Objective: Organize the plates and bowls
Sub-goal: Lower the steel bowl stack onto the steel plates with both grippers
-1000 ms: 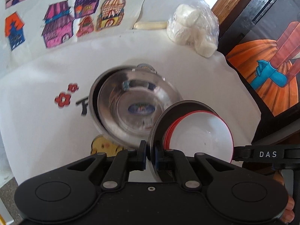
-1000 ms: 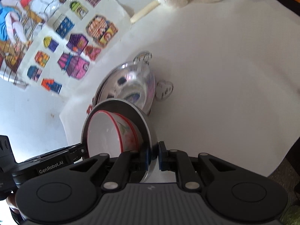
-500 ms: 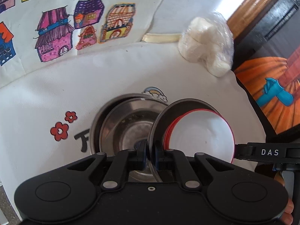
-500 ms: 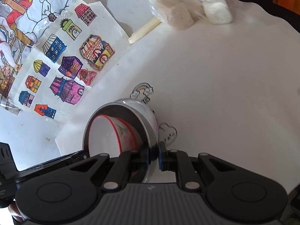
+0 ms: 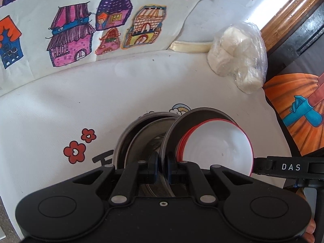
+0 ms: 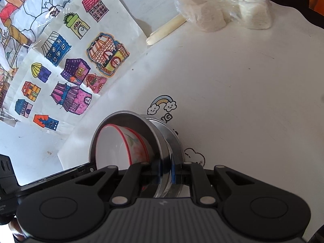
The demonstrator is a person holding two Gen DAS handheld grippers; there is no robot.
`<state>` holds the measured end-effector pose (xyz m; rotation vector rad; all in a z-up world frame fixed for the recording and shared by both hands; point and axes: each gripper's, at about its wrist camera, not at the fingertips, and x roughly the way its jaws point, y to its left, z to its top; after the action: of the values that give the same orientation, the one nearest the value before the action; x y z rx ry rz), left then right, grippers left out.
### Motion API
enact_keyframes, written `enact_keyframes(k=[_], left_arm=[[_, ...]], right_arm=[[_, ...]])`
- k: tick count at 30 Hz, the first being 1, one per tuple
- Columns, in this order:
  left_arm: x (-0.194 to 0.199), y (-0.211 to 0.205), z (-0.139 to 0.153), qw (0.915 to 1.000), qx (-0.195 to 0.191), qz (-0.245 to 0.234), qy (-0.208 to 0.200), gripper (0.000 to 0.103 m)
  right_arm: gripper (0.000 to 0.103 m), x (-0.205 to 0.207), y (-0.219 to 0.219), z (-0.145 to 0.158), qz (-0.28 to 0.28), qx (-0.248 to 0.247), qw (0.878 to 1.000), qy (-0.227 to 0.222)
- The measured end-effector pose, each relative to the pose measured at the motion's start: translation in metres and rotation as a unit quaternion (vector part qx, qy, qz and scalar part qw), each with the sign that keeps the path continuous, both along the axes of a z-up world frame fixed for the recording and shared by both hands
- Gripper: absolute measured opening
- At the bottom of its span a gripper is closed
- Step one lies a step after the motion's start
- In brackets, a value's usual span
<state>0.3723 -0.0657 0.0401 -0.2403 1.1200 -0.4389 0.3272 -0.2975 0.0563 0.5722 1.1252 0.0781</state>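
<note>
Your left gripper (image 5: 162, 169) and right gripper (image 6: 166, 171) both stay clamped on opposite rims of the steel bowl (image 5: 194, 117) holding the red-rimmed white bowl (image 5: 217, 150). You've carried it over the nested steel bowls (image 5: 141, 133); lowering comes next.

Three steel bowls (image 5: 141, 141), one red-rimmed white bowl (image 5: 218, 151), one plastic bag (image 5: 239, 56), two grippers (image 5: 163, 170).

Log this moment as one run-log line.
left tool: shut on steel bowl rim | right tool: shut on opposite rim | red-rimmed bowl nested inside | over steel dishes
</note>
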Motion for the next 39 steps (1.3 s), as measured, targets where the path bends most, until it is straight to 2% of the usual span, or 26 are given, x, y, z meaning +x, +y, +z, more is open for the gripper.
enact_keyframes(k=[39], left_arm=[[0.012, 0.020, -0.009, 0.9994, -0.001, 0.028, 0.022, 0.006]], right_arm=[[0.013, 0.019, 0.022, -0.007, 0.014, 0.013, 1.000, 0.021]])
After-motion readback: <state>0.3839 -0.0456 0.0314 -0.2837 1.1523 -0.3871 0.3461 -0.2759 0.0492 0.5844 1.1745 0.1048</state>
